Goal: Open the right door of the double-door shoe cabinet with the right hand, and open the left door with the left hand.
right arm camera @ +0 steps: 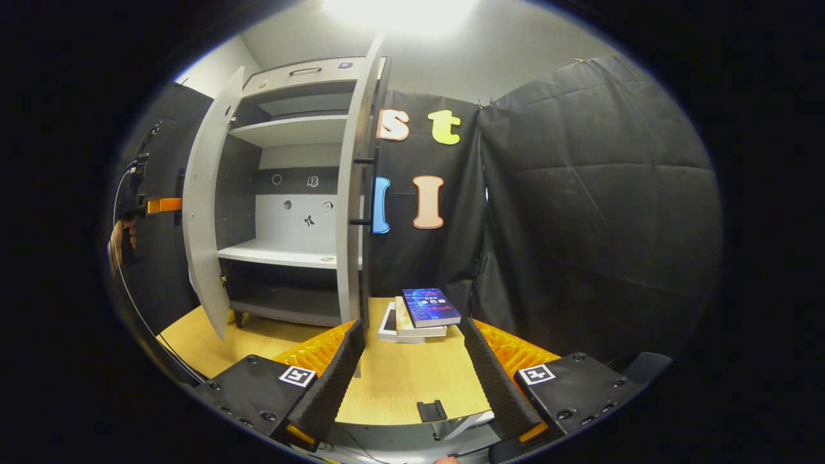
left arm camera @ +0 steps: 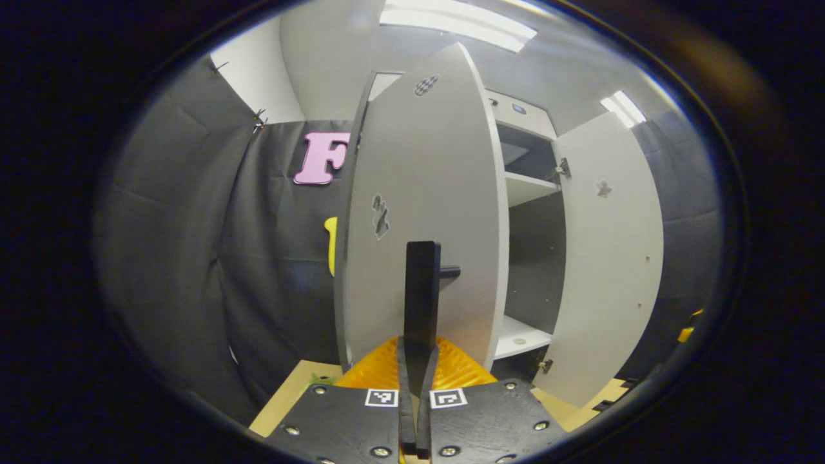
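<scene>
The left gripper [left arm camera: 417, 361], pinching the upright handle [left arm camera: 422, 293] of the left door [left arm camera: 425, 193] straight ahead, stands nearer than the spread right gripper [right arm camera: 412, 361].

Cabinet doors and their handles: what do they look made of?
The left door and right door look like matte white laminated board: flat, even faces, thin panel edges, screw-on hinges. The left door's handle, gripped by the left tongs, looks like black matte metal or plastic; I cannot tell which.
</scene>
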`<state>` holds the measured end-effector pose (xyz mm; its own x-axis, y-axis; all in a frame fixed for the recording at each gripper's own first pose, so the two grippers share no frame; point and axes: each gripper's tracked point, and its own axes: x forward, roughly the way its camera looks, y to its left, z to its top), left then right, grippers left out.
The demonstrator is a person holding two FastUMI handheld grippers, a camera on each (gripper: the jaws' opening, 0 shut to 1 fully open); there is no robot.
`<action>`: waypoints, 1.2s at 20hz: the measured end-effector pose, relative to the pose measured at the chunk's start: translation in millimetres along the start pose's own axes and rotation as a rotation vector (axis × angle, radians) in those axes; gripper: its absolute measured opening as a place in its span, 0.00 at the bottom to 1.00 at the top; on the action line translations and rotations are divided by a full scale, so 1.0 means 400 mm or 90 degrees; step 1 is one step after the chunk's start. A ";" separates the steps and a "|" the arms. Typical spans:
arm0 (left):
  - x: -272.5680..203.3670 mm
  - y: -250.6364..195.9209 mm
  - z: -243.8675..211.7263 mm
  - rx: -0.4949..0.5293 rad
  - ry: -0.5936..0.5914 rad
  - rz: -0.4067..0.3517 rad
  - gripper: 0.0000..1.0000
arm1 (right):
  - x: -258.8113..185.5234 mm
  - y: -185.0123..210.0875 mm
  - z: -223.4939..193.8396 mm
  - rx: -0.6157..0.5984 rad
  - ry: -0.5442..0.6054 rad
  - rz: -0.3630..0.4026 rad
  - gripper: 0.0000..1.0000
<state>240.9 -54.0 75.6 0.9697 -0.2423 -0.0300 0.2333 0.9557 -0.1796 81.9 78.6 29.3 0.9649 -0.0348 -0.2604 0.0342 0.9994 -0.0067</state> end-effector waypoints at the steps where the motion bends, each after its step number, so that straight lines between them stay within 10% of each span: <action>1: -0.017 0.032 0.002 0.005 -0.001 0.014 0.03 | -0.006 0.014 0.008 0.001 -0.004 0.003 0.98; 6: -0.059 0.252 0.038 0.051 -0.006 0.135 0.02 | -0.009 0.096 0.029 -0.002 -0.009 0.022 0.98; 14: -0.083 0.249 0.038 0.005 -0.002 0.095 0.02 | -0.028 0.241 0.095 0.011 -0.041 0.050 0.98; 24: -0.464 0.159 0.018 -0.004 -0.004 0.150 0.02 | -0.050 0.325 0.131 -0.023 -0.076 0.143 0.99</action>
<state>76.1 53.1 76.8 0.9978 -0.0112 -0.0656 -0.0004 0.9846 -0.1748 80.7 209.2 84.2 0.9713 0.1896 -0.1434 -0.1911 0.9816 0.0037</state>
